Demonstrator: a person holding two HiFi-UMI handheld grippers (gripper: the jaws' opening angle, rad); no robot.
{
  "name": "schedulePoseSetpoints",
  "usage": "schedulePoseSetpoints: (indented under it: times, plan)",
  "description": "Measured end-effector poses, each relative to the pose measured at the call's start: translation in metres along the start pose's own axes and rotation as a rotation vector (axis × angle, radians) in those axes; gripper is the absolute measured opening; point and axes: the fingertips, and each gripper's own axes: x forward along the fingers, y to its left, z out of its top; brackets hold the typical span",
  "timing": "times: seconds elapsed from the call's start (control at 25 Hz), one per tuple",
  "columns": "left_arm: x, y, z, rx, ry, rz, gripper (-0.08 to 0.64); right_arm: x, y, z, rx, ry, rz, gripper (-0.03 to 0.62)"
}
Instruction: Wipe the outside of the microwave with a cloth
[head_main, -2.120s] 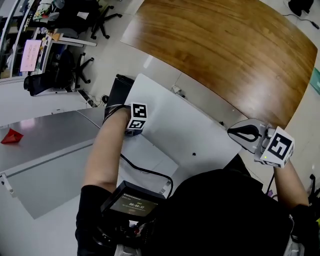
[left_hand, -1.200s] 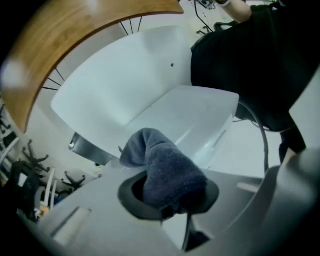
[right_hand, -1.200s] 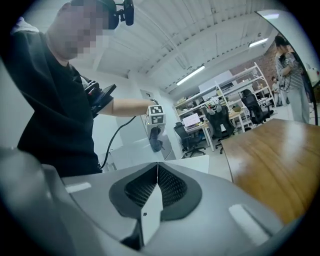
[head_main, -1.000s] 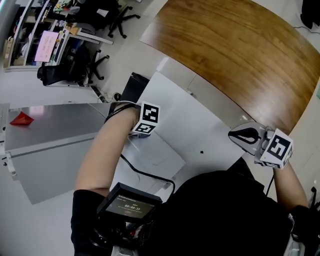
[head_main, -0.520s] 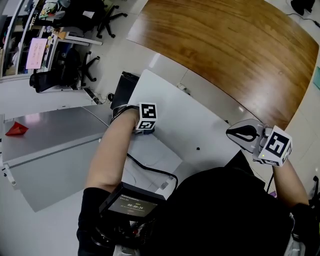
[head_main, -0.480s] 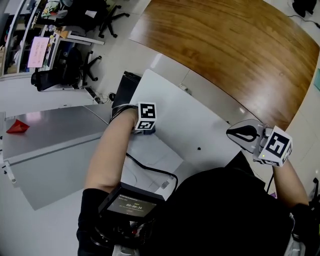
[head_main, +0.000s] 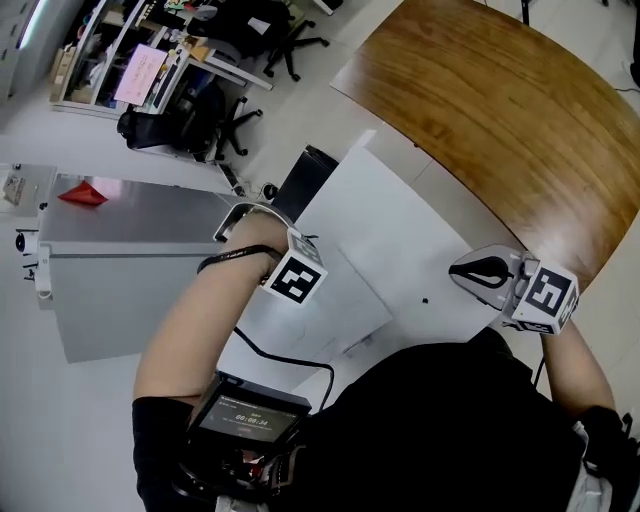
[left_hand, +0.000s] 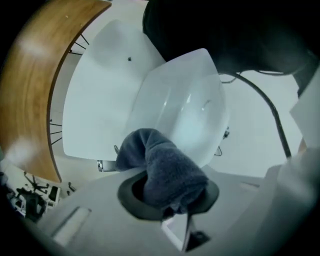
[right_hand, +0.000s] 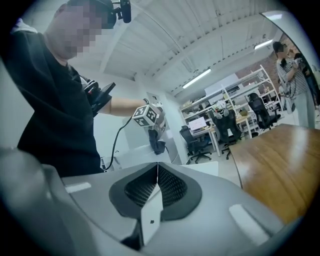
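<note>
Grey cloth (left_hand: 167, 167) between left gripper (left_hand: 167, 200) jaws.

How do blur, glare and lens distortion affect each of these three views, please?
Head view: evenly lit and sharp, with the wooden table bowed by the lens. Left gripper view: heavy fisheye with dark corners, the cloth close and slightly soft. Right gripper view: dark corners again, and bright ceiling lights.

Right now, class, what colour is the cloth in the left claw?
The cloth is dark grey-blue. It shows best in the left gripper view.
</note>
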Motion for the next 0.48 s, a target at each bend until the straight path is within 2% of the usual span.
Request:
schedulePoseSetpoints:
  times: [0.12,0.24,0.32,0.48]
  plan:
    - [0.003,0.011,0.004,-0.034,-0.015,-0.076,0.067,0.0,0.001,-0.002,-0.004,0.001,0.003,0.008]
    - [0.008,0.021,0.022,-0.083,-0.109,-0.212,0.066,-0.01,-0.005,-0.013,0.019,0.006,-0.023,0.008]
    - [0.019,0.032,0.04,-0.084,-0.15,-0.283,0.063,-0.019,-0.009,-0.025,0.046,0.011,-0.046,0.008]
    - [0.057,0.064,0.071,-0.076,-0.156,-0.355,0.057,-0.039,-0.017,-0.049,0.102,0.025,-0.105,0.008]
